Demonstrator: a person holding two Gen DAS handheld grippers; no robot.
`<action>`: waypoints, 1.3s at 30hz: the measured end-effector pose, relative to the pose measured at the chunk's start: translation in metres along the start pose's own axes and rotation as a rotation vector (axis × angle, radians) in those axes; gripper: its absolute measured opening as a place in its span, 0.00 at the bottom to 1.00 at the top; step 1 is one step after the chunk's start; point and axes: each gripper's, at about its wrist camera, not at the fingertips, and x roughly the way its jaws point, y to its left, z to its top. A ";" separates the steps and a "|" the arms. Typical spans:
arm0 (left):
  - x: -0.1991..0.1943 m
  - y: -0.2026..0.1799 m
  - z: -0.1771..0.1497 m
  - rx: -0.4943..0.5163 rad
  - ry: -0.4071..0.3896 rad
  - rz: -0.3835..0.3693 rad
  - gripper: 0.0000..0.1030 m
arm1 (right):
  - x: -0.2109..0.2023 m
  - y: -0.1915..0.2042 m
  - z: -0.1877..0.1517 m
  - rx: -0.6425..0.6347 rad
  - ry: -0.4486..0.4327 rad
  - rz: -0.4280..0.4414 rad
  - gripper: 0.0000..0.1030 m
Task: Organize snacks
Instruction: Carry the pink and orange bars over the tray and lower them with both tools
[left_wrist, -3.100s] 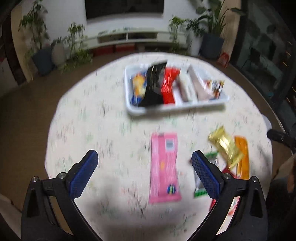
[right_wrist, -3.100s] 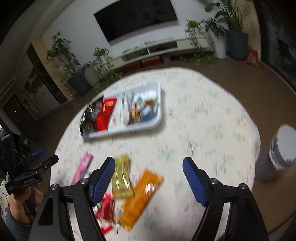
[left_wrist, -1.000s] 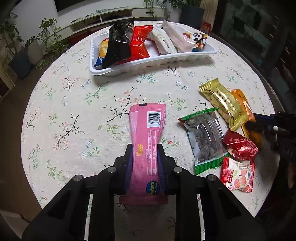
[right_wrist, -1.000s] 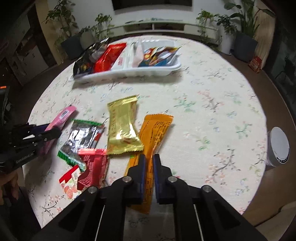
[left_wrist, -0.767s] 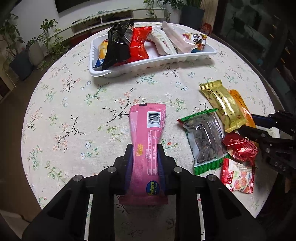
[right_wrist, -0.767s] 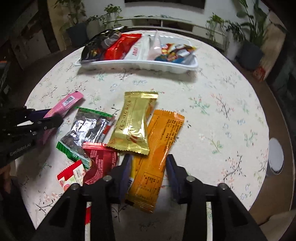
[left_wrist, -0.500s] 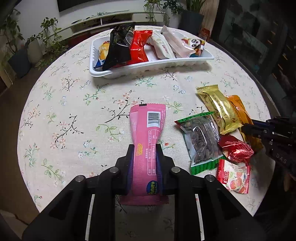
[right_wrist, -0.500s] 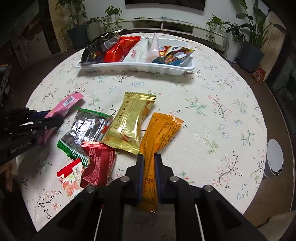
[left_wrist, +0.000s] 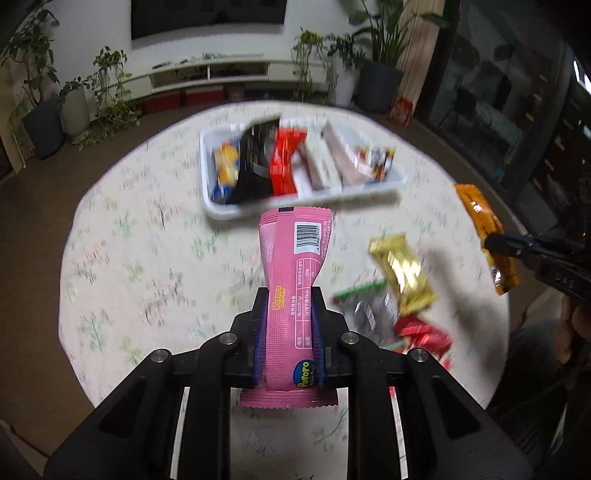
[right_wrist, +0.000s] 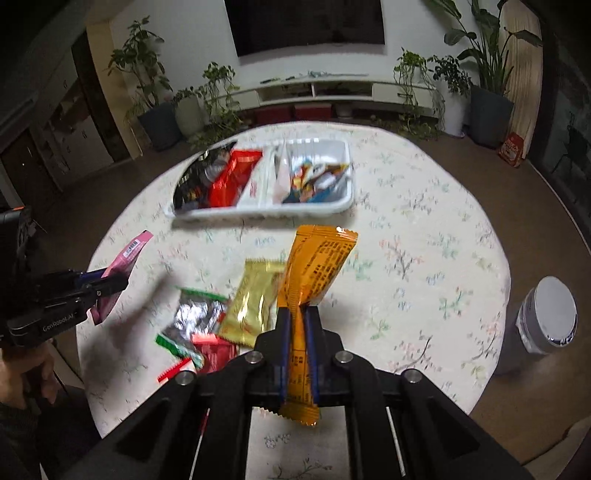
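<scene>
The left gripper (left_wrist: 288, 314) clamps the pink snack bar (left_wrist: 293, 291); the right gripper (right_wrist: 298, 332) pinches the orange packet (right_wrist: 314, 273). Both hang above the table; each should lower flat into the far white tray (right_wrist: 343, 201).

pink snack bar (left_wrist: 291, 295): up off the table | orange snack bar (right_wrist: 314, 273): up too | gold (right_wrist: 255, 299), green, red packs: lying on table | white tray (right_wrist: 347, 177): full of snacks

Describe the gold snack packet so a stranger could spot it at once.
On the round floral table, nearer than the white tray, lies a cluster of loose packets. The gold packet is the shiny metallic one, between the green-edged clear bag and the held orange packet.
</scene>
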 end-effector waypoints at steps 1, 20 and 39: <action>-0.003 0.001 0.006 -0.004 -0.012 -0.005 0.18 | -0.004 -0.001 0.008 -0.003 -0.013 0.004 0.09; 0.067 -0.022 0.151 -0.052 -0.080 -0.014 0.18 | 0.034 0.024 0.150 -0.119 -0.093 0.091 0.09; 0.172 -0.023 0.155 -0.022 0.013 0.118 0.21 | 0.170 0.010 0.161 -0.131 0.098 0.016 0.17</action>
